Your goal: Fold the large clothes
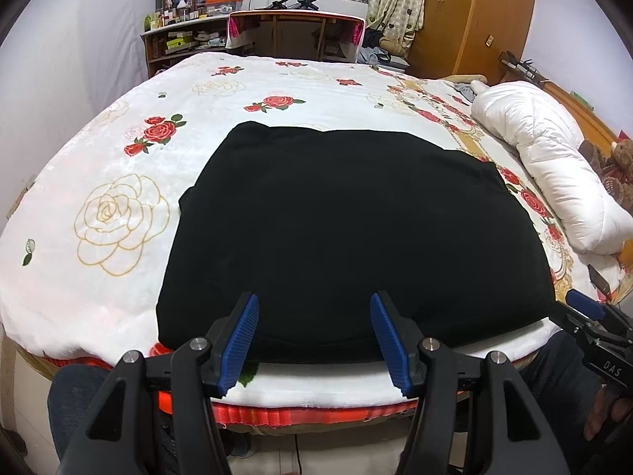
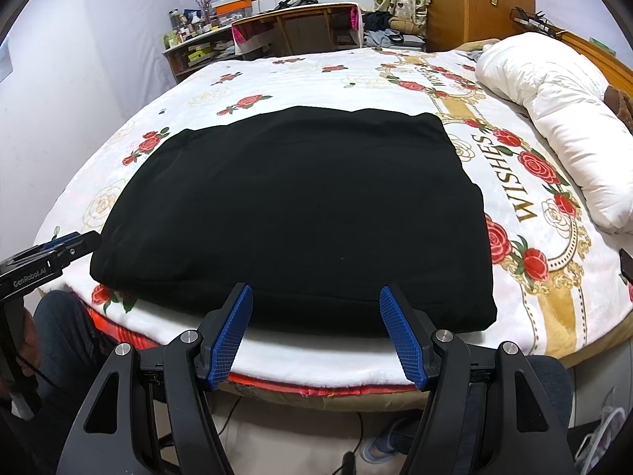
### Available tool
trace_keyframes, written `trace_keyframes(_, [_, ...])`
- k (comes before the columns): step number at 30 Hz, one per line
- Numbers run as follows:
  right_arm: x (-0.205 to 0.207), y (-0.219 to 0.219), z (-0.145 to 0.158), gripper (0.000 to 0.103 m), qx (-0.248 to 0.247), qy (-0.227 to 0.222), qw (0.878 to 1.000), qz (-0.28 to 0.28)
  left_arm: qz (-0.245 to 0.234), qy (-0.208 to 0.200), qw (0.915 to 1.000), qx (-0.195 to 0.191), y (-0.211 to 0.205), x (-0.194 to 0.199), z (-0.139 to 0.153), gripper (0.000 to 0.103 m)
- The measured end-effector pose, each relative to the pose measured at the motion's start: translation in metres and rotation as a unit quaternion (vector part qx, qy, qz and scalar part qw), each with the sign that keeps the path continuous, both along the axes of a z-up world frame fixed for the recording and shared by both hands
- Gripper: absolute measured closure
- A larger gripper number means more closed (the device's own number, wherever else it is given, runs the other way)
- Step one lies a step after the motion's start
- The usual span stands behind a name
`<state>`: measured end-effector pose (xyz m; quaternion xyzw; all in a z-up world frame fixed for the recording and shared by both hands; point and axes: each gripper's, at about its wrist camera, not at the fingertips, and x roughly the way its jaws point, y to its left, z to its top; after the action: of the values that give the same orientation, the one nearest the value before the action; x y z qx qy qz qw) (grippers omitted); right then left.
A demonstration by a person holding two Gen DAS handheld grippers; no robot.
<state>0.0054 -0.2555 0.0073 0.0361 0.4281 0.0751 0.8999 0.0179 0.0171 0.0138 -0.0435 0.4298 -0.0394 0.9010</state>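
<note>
A black garment lies folded into a thick rectangle on the bed, close to the near edge; it fills the middle of the right wrist view too. My left gripper hovers open at the garment's near edge, blue pads apart with nothing between them. My right gripper hovers open in the same way over the near edge further right. The right gripper shows at the right border of the left wrist view, and the left gripper at the left border of the right wrist view.
The bed carries a white blanket with red roses and the word WISHES. A rolled white quilt lies along the right side. A desk, cluttered shelf and wooden wardrobe stand beyond. The person's legs are below the bed edge.
</note>
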Motion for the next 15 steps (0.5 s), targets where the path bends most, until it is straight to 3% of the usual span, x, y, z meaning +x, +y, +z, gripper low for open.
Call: trace_keyframes(15, [0.0013,-0.0002,-0.0003,0.036,-0.003,0.002,1.0,-0.005,-0.006,0.011,0.9998,0.016,-0.0087,0.0014,-0.0077,0.042])
